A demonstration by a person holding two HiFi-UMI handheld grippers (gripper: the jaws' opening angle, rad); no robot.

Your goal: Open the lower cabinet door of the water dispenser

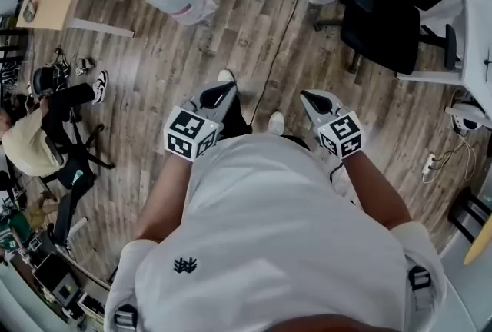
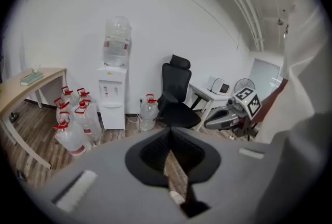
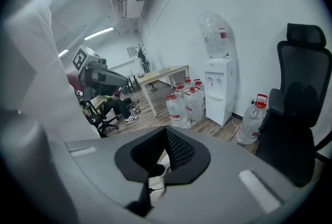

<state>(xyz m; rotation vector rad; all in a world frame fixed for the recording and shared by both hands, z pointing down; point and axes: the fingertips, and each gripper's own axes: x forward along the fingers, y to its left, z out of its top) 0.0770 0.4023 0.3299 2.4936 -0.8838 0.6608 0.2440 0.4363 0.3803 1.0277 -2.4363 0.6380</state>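
The left gripper [image 1: 217, 95] and right gripper [image 1: 317, 101] hang over the wood floor [image 1: 231, 38], fingers closed together and empty, well apart from the white water dispenser [image 2: 112, 97] standing against the wall beside water bottles [image 2: 72, 127].

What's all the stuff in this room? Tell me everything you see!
water dispenser: one, white, against the wall, clear bottle on top
water jugs: at least five, clear with red caps, floor left of the dispenser
lone jug: one, clear, red cap, between dispenser and chair
office chair: one, black, right of the dispenser
table: one, tan, far left
desk: one, white, right of the chair
seated person: one, pale top, left side of the room
floor: one, brown wood planks, underfoot
left gripper: one, grey, jaws together, empty
right gripper: one, grey, jaws together, empty
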